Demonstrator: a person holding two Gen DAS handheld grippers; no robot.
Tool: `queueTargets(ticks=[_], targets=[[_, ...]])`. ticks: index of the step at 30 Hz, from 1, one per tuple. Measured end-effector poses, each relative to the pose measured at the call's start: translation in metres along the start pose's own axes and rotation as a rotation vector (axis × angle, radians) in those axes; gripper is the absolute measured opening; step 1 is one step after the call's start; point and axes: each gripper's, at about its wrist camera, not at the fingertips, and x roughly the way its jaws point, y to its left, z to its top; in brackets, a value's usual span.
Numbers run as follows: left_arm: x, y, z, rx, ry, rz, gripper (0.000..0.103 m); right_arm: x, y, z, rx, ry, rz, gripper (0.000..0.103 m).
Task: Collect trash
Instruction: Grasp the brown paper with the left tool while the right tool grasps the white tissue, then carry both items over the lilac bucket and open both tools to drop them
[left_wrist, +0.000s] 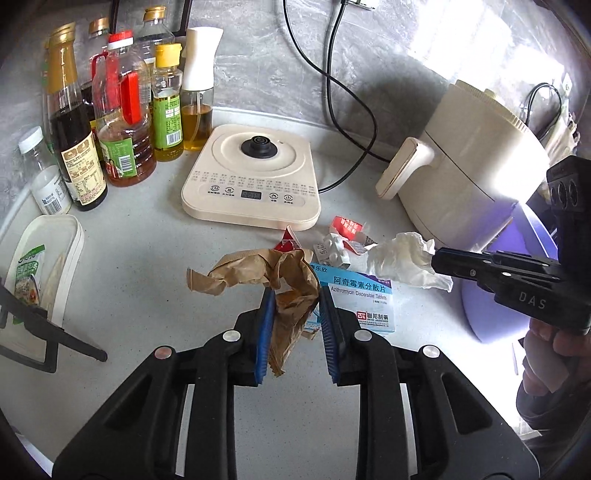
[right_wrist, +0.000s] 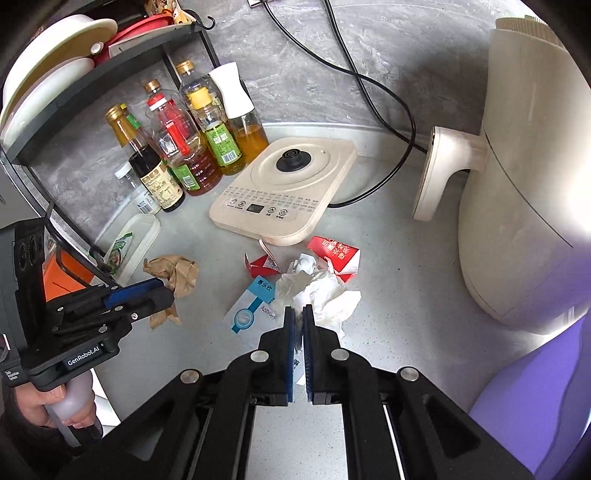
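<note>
At lower centre of the left wrist view, the left gripper (left_wrist: 297, 295) has its blue pads pinching a crumpled brown paper bag (left_wrist: 273, 273), the paper bunched between the jaws and spilling toward the upper left of them. Just right of it lies a blue-and-white tablet box (left_wrist: 364, 301) flat on the grey countertop (left_wrist: 147, 266), with a blister pack (left_wrist: 334, 251) and a torn red carton (left_wrist: 345, 225) just above it. Toward the right edge of that view the right gripper (left_wrist: 437, 258) reaches in, its tip in a crumpled white tissue (left_wrist: 406, 262).

From the right wrist view, the right gripper (right_wrist: 299, 312) has its pads pressed nearly together, nipping the near edge of the tissue (right_wrist: 317, 291), which lies over the box (right_wrist: 251, 306) and touches the red carton (right_wrist: 334, 256). Upper centre holds a cream induction base (right_wrist: 284, 184); oil and sauce bottles (right_wrist: 184, 147) stand at upper left, a cream air fryer (right_wrist: 517, 184) at right, and a purple bin (right_wrist: 535, 406) at lower right
</note>
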Motion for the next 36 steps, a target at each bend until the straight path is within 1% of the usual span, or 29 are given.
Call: queueTargets(ticks=[11,17,22,26,30,31,32,33,34,35,36], targets=[[-0.043,-0.02,-0.007,0.005,-0.073,0.013,0.024,-0.067,0.008,-0.017,-0.024,-0.121,-0.008,0.006],[-0.057,-0.04,-0.004,0.008,-0.114,-0.003,0.024,-0.114,0.006,-0.022,-0.07,-0.221,-0.036,0.006],[-0.059,-0.068,0.002,0.042,-0.13,-0.033,0.024,-0.148,-0.016,-0.03,-0.032,-0.282,-0.081,0.006],[-0.056,-0.093,0.007,0.075,-0.138,-0.069,0.024,-0.175,-0.042,-0.042,0.015,-0.338,-0.158,0.006],[-0.051,-0.121,0.012,0.111,-0.137,-0.107,0.024,-0.197,-0.077,-0.053,0.077,-0.363,-0.22,0.006],[-0.05,-0.128,0.013,0.12,-0.136,-0.116,0.024,-0.202,-0.084,-0.056,0.092,-0.368,-0.24,0.009],[-0.049,-0.135,0.014,0.129,-0.135,-0.125,0.024,-0.207,-0.094,-0.059,0.121,-0.376,-0.277,0.014],[-0.049,-0.142,0.015,0.137,-0.136,-0.134,0.024,-0.211,-0.103,-0.063,0.159,-0.376,-0.308,0.053],[-0.049,-0.148,0.016,0.146,-0.137,-0.145,0.024,-0.217,-0.112,-0.067,0.197,-0.396,-0.33,0.072],[-0.049,-0.155,0.017,0.156,-0.138,-0.154,0.024,-0.226,-0.118,-0.074,0.219,-0.442,-0.345,0.08],[-0.049,-0.161,0.018,0.165,-0.14,-0.161,0.024,-0.233,-0.122,-0.079,0.222,-0.462,-0.35,0.08]])
